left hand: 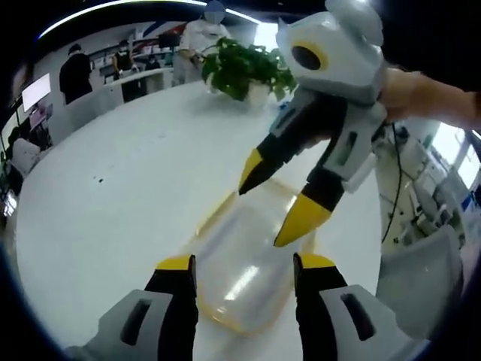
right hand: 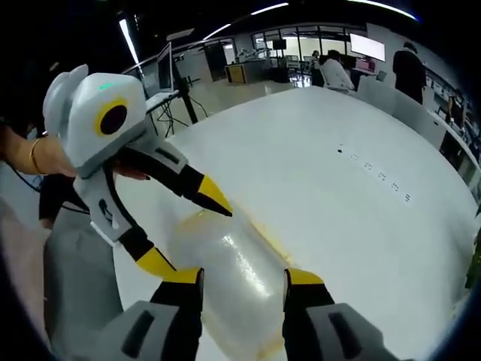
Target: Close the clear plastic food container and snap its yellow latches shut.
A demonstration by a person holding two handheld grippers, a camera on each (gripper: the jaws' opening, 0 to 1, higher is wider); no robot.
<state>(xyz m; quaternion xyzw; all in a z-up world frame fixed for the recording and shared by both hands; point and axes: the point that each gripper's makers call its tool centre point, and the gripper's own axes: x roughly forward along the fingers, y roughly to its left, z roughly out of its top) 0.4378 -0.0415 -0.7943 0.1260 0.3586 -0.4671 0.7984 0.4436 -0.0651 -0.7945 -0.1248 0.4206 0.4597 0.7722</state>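
here the clear plastic food container [left hand: 244,274] lies flat on the white tabletop [left hand: 128,195] with its lid apparently down, between the two tools, which face each other across it. the left tool [left hand: 244,265] hovers with jaws spread and gripping nothing, straddling the near end, likely to steady it or press a yellow latch. the right tool [left hand: 279,204], also spread and empty, points its yellow tips down over the far end, probably for the same reason.
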